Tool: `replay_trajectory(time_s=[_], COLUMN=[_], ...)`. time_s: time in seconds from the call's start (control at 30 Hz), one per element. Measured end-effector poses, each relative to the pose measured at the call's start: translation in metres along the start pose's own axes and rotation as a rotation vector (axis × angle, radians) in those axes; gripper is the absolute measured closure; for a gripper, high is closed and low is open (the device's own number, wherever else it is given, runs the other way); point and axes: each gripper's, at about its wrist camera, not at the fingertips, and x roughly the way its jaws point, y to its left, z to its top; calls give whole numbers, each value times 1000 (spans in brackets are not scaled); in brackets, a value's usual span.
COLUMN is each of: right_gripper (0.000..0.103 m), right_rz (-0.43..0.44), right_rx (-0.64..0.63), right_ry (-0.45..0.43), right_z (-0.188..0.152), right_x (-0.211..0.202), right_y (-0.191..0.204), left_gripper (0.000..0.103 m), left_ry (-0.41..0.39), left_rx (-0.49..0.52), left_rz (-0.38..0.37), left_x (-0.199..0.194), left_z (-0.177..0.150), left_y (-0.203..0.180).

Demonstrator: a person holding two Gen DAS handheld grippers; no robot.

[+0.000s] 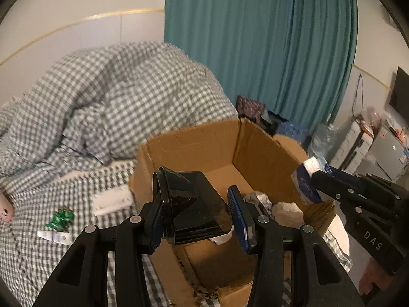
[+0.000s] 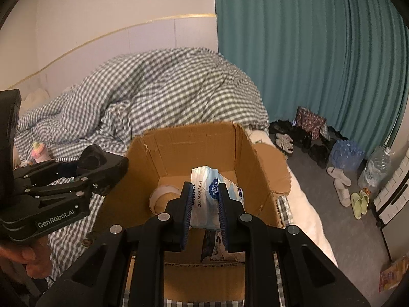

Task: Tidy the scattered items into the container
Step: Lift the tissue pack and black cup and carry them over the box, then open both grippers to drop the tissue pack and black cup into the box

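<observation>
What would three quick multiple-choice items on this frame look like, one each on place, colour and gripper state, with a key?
1. Where is the cardboard box?
A. on the bed, on the checked sheet
B. on the floor beside the shoes
C. on a shelf

2. What colour is the curtain?
A. red
B. teal
C. yellow

3. What is the right gripper doing?
A. standing open with nothing in it
B. shut on a tissue pack
C. shut on a shoe

Key: 1 A, the checked sheet lies around the box's base. 2 B, the teal folds fill the wall behind the bed in both views. 3 B, its blue pads press both sides of the white and blue tissue pack over the open box; the left gripper likewise holds a black plastic object.
</observation>
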Motion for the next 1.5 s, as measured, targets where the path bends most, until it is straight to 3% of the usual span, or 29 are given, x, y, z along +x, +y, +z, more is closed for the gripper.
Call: replay_trajectory(time_s=[0.43,0.57,0.93,1.07,1.17,1.23,1.3,1.33,1.5], right_gripper=[85,85,85,85,84,75,36,29,25], right_rz=[-10,-10,-10,-9,-11,-18,-27,-26,-39], right_rx=[5,11,15,12,11,11,18,25,30], right_ry=[100,106,103,102,101,98,88,80,43], right_z=[-13,-14,-13,-13,-13,-13,-12,-12,-5], right_x=[44,47,45,43,42,41,37,35,21], right_y=[-6,-9,-7,-6,-6,-7,-7,-7,-4], left_gripper=[56,56,54,41,37,34,34,34,34], left_ry=[143,161,156,130,107,95,87,83,55], left_rx=[41,54,72,68,55,51,48,46,33], left_rz=[-62,-51,-23,-14,-11,-5,-1,2,16], left_x=[52,61,62,54,46,40,35,33,18], left_z=[-14,-17,-18,-14,-12,-10,-9,-8,-5], left_y=[-10,-15,-15,-13,-10,-8,-6,-5,2])
